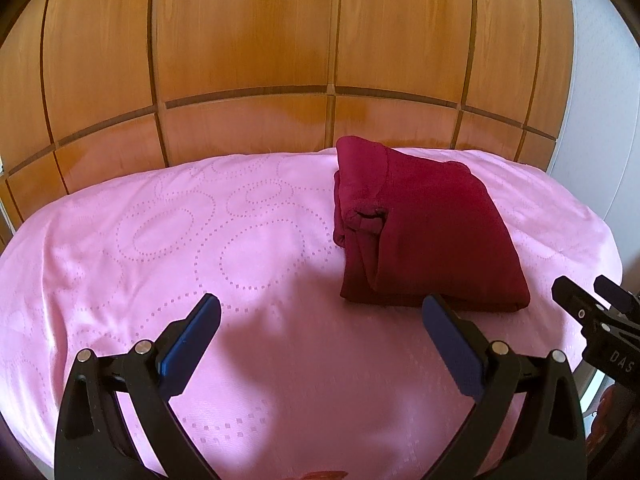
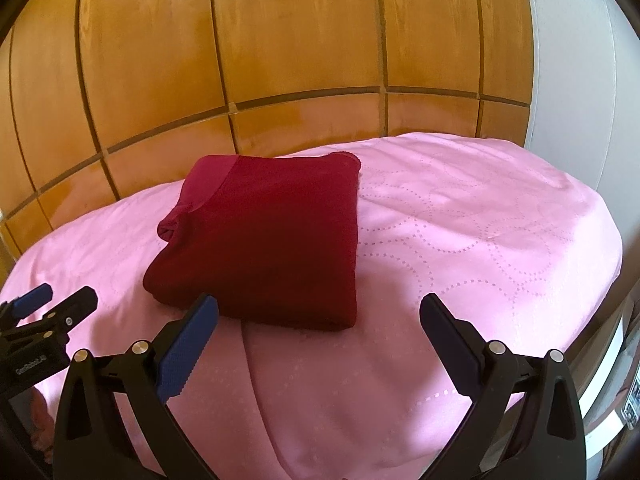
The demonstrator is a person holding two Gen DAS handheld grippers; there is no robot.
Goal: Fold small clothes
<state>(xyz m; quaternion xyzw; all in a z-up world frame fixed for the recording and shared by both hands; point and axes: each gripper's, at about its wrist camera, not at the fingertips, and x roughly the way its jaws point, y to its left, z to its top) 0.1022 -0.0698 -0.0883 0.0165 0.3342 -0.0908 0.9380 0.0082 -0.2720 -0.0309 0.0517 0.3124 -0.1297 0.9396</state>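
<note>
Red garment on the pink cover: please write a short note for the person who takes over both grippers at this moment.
Left gripper: open, empty, above the pink cover, short of the garment.
Right gripper: open, empty, just in front of the garment.
Red garment: lies folded in a compact rectangle on the cover, near the wooden panels; neither gripper touches it.
Done: this piece looks folded.
Left: no other clothes in view; perhaps only tidy its edges.

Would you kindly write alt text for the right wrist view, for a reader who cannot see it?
A dark red garment lies folded into a neat block on a pink bedspread, just beyond the open right gripper, which holds nothing. The left gripper shows at the left edge, and wooden panelling rises behind the bed.
</note>
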